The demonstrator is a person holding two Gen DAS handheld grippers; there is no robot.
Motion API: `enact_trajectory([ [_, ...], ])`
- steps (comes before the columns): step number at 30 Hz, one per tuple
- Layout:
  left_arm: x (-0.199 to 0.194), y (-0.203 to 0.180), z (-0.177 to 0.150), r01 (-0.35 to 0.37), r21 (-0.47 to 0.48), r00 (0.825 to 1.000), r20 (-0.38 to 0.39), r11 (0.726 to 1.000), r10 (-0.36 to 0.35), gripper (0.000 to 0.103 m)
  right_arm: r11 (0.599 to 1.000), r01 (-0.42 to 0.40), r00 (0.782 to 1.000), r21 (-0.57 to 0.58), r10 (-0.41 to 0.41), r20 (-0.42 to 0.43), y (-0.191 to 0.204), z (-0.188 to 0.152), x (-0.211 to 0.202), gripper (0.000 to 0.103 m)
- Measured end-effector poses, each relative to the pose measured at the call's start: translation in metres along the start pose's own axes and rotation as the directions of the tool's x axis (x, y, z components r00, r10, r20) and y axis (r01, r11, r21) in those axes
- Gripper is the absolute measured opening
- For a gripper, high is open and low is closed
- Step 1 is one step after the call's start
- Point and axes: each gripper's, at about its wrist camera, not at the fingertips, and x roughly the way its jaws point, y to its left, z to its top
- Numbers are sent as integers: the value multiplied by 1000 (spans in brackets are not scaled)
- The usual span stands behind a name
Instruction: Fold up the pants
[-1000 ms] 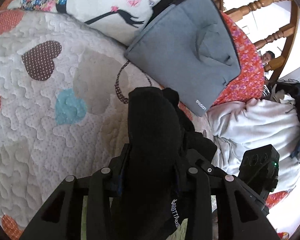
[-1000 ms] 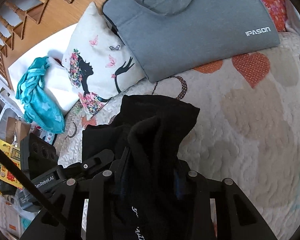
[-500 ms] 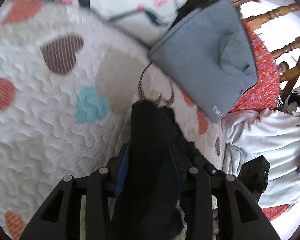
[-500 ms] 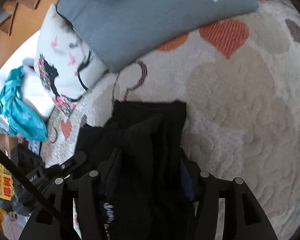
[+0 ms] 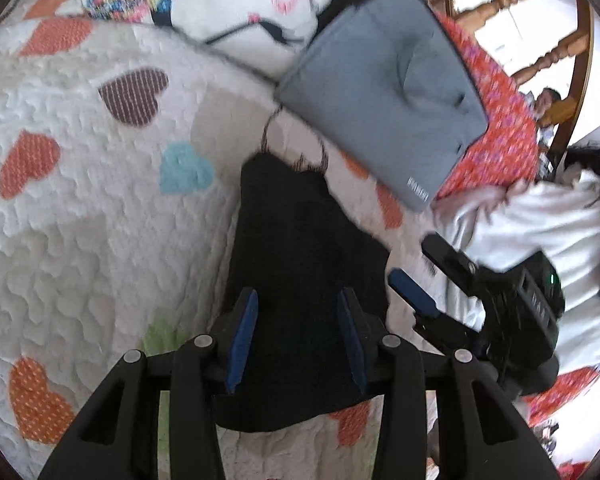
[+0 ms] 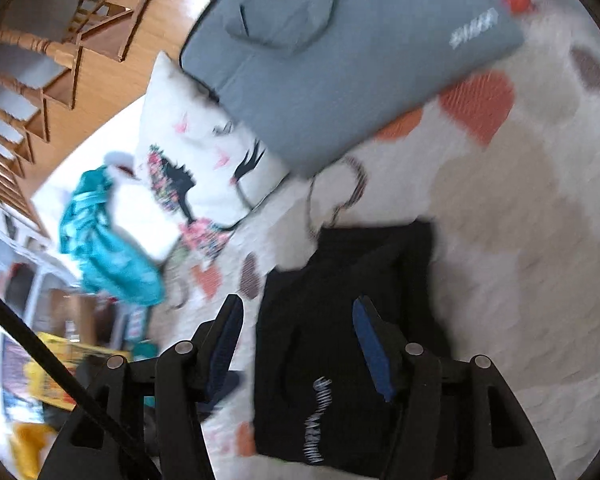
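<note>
The black pants (image 5: 300, 264) lie folded in a compact bundle on the heart-patterned quilt (image 5: 80, 208). My left gripper (image 5: 298, 304) is open, its blue-padded fingers spread over the bundle's near end without gripping it. The right gripper (image 5: 416, 276) shows in the left wrist view at the bundle's right edge. In the right wrist view the pants (image 6: 340, 340) lie on the quilt (image 6: 520, 240) with white lettering showing. My right gripper (image 6: 300, 316) is open, one finger over the cloth, the other off its left side.
A grey laptop bag (image 5: 384, 88) lies on the quilt just beyond the pants, also in the right wrist view (image 6: 340, 52). A printed white pillow (image 6: 204, 160) and teal cloth (image 6: 104, 248) lie at the far side. A white blanket heap (image 5: 540, 232) sits right.
Both grippers have opened and let go of the black pants, which now lie flat on the quilt. Both have pulled back a little from the bundle.
</note>
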Motion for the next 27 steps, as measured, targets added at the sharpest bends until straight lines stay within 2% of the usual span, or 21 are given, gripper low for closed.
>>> enact_trajectory([
  [2,8,-4,-3,-71,61,997,3,996,71,42,998,56,997,6,-56,-44,-9,-4,16,64],
  [4,18,-6,-5,-108,103,993,-24,989,111,44,995,100,992,-1,-100,-72,-18,-6,31,63],
  [6,21,-8,-6,-138,129,990,-25,982,142,44,994,109,992,-10,-109,-67,-17,-7,34,62],
  [9,13,-11,-6,-136,127,990,-12,983,139,44,991,126,990,-53,-129,-53,-6,-7,28,63],
  [11,2,-12,-7,-101,104,995,2,989,102,44,989,137,990,-63,-138,-17,-2,-6,17,63],
  [13,-7,-13,-8,-73,90,997,17,993,72,44,991,129,992,-44,-129,8,-1,-5,4,64],
  [16,-3,-14,-14,-89,104,996,4,991,89,44,997,79,997,-12,-79,17,2,-10,-14,64],
  [19,11,-11,-21,-141,132,989,-18,981,145,48,999,36,999,37,-35,-31,-3,-25,-19,65],
  [21,16,-15,-22,-176,175,983,-13,969,181,55,996,48,995,80,-40,-92,-14,-33,-9,72],
  [23,16,-16,-22,-173,175,984,-18,969,179,55,988,82,987,128,-63,-145,-34,-41,7,71],
  [27,-1,-21,-21,-177,173,984,18,969,176,55,986,56,993,154,-40,-110,-33,-33,-7,72],
])
